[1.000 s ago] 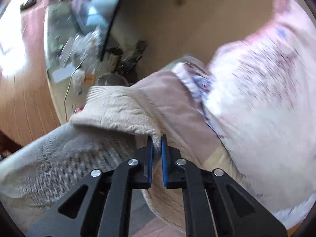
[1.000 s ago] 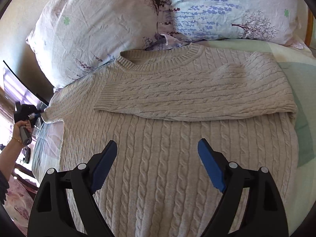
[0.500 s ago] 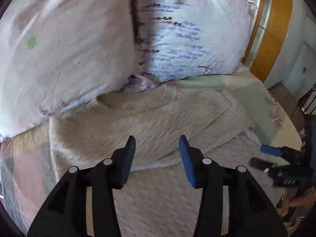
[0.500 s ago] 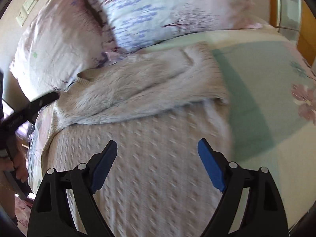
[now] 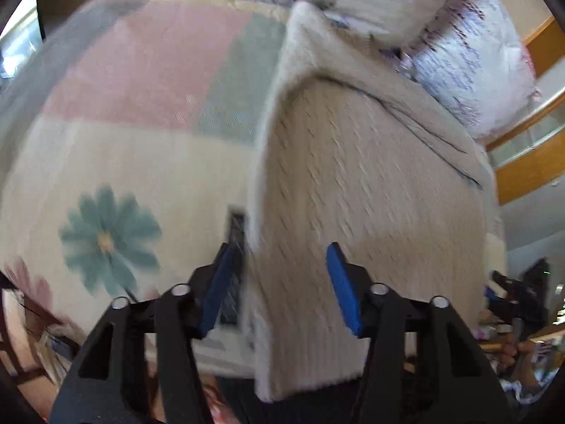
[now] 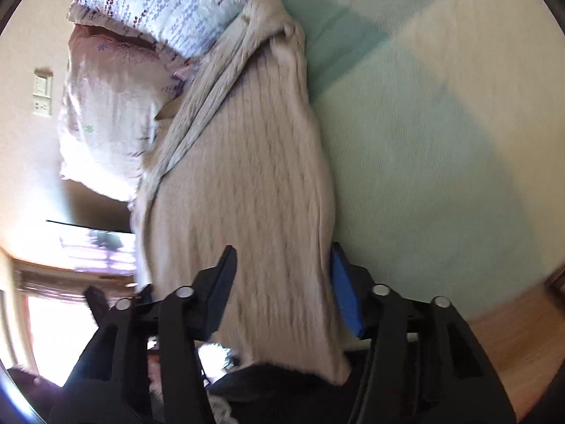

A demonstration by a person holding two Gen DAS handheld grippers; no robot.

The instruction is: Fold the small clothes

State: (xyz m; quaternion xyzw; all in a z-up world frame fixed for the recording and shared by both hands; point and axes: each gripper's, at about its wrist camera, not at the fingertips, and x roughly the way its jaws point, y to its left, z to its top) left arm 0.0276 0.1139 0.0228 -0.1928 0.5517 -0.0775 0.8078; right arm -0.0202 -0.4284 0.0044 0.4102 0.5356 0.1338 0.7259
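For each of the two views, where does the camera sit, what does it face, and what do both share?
Left wrist: sits behind the open left gripper, facing up the sweater from its hem toward the pillows; the other gripper shows far right.
Right wrist: sits behind the open right gripper, facing along the sweater's other edge.
Shared: sweater, pillows, bedspread.

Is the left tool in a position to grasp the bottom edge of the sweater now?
Probably yes. The left tool is open, and the sweater hem corner lies just ahead, between its fingers, on the bedspread. Nothing blocks the way, though blur hides the exact contact.
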